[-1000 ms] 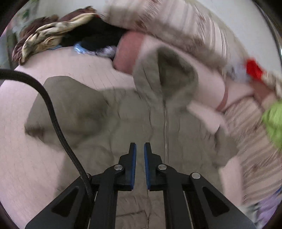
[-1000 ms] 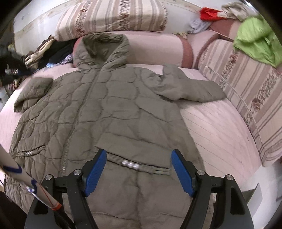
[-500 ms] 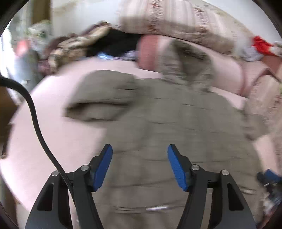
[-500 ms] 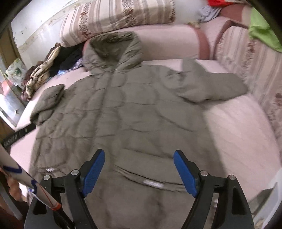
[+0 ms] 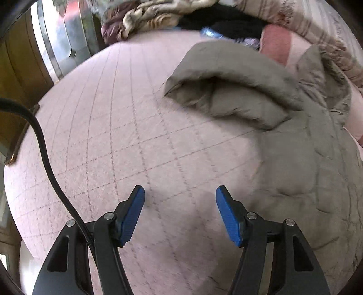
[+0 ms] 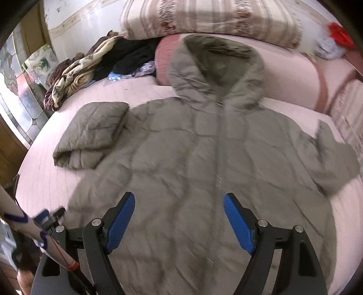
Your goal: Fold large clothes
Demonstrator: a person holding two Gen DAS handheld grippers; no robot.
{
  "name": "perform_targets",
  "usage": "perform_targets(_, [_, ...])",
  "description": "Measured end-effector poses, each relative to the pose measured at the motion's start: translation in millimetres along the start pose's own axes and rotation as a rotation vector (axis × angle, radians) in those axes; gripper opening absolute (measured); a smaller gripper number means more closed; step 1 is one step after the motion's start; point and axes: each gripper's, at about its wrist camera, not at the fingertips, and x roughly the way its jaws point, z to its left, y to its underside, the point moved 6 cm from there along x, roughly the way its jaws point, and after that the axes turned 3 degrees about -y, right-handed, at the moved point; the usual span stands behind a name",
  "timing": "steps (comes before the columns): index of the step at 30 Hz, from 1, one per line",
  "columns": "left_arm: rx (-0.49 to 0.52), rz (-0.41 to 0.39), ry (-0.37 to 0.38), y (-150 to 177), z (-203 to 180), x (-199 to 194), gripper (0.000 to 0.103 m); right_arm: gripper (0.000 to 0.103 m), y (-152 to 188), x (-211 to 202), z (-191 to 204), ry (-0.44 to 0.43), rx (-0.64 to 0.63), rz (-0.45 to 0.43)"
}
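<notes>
The bed (image 6: pixel 295 74) is the biggest thing here, covered in a pink quilted sheet, and the coat (image 6: pixel 204 158) lies spread flat on it, front side up, closed with a zipper. The long axis of the coat runs from the near edge of the bed toward the pillows (image 6: pixel 211 18), with the hood (image 6: pixel 217 63) at the far end, resting against a pink bolster (image 6: pixel 290 74). One sleeve (image 6: pixel 90 133) is folded over itself and lies beside the body of the coat; the other sleeve (image 6: pixel 333 158) stretches out to the opposite side. A heap of clothes (image 6: pixel 74 72) sits in the far corner of the bed, well apart from the coat. The right gripper (image 6: pixel 179 217) hangs above the lower part of the coat, its fingers spread wide and holding nothing. The left gripper (image 5: pixel 180 211) is over the bare sheet just beside the coat (image 5: pixel 306 158), also spread wide and empty, with the folded sleeve (image 5: pixel 231 90) ahead of it.
</notes>
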Motion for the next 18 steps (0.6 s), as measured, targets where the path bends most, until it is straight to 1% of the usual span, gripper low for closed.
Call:
perform_targets(5, [0.028,-0.002,-0.03,-2,-1,2,0.064,0.084,-36,45,27,-0.053,0.016,0.021])
perform_targets(9, [0.035,0.002,-0.029,-3,-2,2,0.064,0.085,-57,75,38,-0.089,0.038,0.041])
perform_targets(13, [0.003,0.015,0.007,-11,-4,4,0.064,0.085,-77,101,40,-0.123,0.084,0.059])
perform_targets(18, [-0.08,0.03,0.094,-16,6,1,0.064,0.085,-92,115,38,-0.192,0.162,0.069])
